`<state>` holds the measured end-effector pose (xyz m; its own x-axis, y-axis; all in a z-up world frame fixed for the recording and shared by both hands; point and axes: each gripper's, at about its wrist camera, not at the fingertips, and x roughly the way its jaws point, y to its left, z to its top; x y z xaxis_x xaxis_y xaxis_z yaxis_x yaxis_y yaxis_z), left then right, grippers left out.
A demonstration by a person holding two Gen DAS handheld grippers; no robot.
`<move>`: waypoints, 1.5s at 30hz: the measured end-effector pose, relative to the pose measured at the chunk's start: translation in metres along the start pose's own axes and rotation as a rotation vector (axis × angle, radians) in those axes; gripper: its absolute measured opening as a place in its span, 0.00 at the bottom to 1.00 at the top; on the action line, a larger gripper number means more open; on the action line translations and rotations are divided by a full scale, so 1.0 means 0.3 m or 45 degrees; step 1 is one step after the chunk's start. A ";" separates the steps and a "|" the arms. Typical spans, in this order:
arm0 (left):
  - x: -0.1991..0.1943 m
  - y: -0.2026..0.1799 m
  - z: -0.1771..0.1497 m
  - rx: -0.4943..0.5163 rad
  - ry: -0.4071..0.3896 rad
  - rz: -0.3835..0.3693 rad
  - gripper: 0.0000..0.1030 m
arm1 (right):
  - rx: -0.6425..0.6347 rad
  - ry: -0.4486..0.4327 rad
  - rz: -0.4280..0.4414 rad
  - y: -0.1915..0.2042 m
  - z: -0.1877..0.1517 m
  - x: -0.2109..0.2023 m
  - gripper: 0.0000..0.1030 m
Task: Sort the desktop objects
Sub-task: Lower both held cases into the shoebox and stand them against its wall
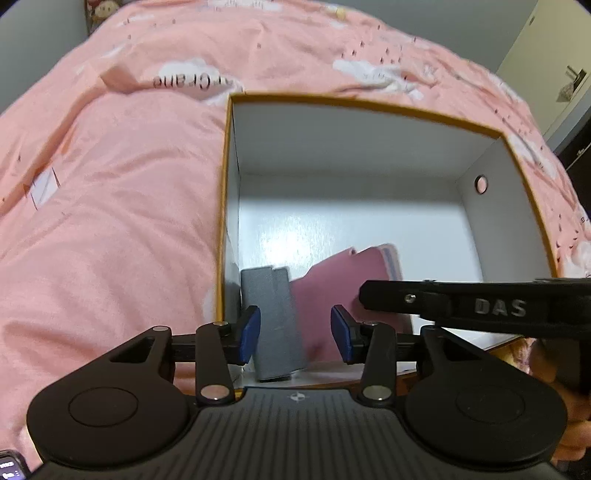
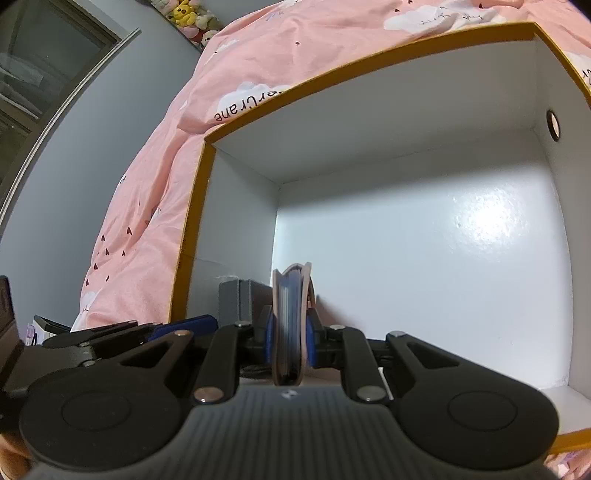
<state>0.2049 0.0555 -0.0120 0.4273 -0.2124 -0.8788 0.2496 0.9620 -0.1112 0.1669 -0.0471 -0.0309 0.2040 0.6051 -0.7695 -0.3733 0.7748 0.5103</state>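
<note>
A white box with an orange rim [image 1: 369, 103] sits on a pink bed cover; it also shows in the right wrist view [image 2: 369, 62]. A grey rectangular case [image 1: 275, 321] stands on end in the box's near left corner. My left gripper [image 1: 294, 334] is open around it, pads apart, not pressing it. My right gripper [image 2: 291, 338] is shut on a pink notebook [image 2: 291, 317] held edge-on, low inside the box beside the grey case [image 2: 240, 299]. In the left wrist view the pink notebook [image 1: 343, 284] leans right of the case, with the right gripper's arm [image 1: 480, 306] over it.
The pink bed cover [image 1: 110, 221] with cloud prints surrounds the box. A round hole [image 1: 481, 183] is in the box's right wall. A grey wall [image 2: 92, 147] and window frame lie left of the bed. Plush toys [image 2: 184, 16] sit at the far end.
</note>
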 end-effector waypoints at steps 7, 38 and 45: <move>-0.104 0.067 -0.017 -0.118 -0.138 -0.063 0.48 | -0.101 0.021 -0.100 0.076 0.002 0.029 0.18; -0.093 0.176 -0.089 -0.316 -0.127 -0.103 0.35 | 0.056 0.212 0.099 0.092 0.028 0.149 0.35; -0.088 0.157 -0.091 -0.298 -0.125 -0.094 0.35 | 0.021 0.254 0.085 0.099 0.026 0.156 0.35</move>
<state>0.1817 0.1110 -0.0066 0.5008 -0.2883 -0.8162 0.0803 0.9543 -0.2878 0.1724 0.0056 -0.0488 -0.0046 0.6079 -0.7940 -0.3644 0.7384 0.5675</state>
